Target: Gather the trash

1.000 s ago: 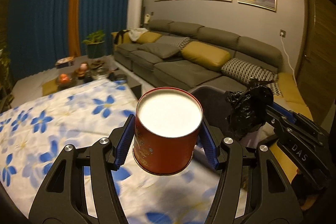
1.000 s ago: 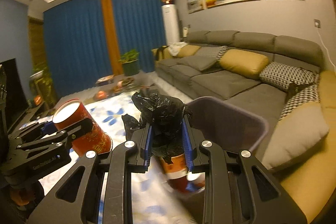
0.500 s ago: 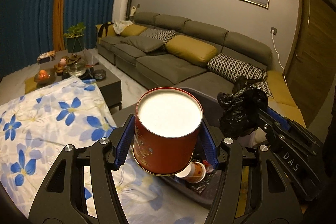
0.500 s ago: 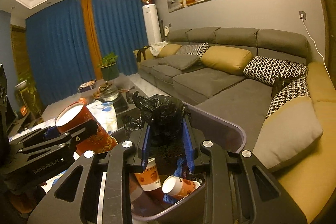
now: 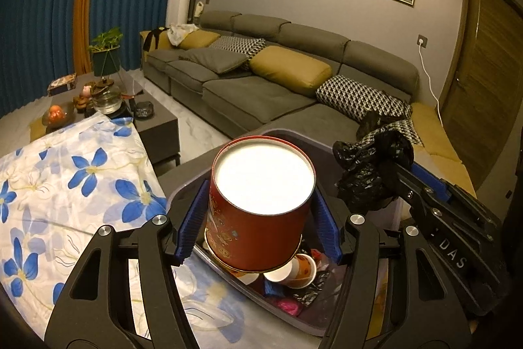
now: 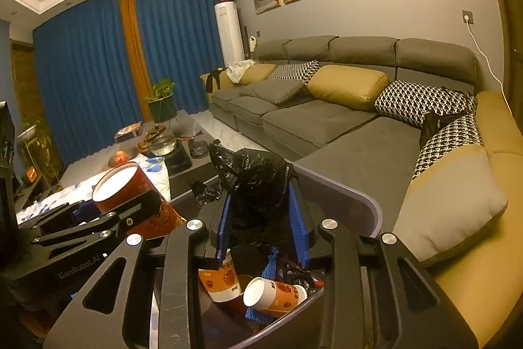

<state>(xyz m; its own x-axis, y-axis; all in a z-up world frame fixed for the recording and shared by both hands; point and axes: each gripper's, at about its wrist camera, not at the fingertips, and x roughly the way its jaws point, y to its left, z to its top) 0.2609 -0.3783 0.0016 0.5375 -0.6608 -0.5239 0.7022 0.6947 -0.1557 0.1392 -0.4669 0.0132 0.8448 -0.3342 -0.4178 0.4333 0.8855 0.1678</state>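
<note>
My left gripper [image 5: 258, 226] is shut on a red round canister with a white lid [image 5: 261, 205] and holds it above the grey trash bin [image 5: 248, 293]. My right gripper [image 6: 261, 231] is shut on a crumpled black plastic bag [image 6: 253, 182], also over the bin [image 6: 366, 201]. The bag [image 5: 369, 172] and the right gripper [image 5: 385, 182] show at the right of the left wrist view. The canister [image 6: 130, 198] shows at the left of the right wrist view. Paper cups [image 6: 274, 296] and other scraps lie inside the bin.
A table with a white cloth with blue flowers [image 5: 65, 185] lies left of the bin. A dark coffee table [image 5: 153, 123] with a glass teapot stands behind it. A grey sofa with cushions [image 5: 281, 77] runs along the wall and right side.
Both grippers have moved from above the flowered cloth to above the bin, still holding the canister and the bag. The bin's contents have come into view.
</note>
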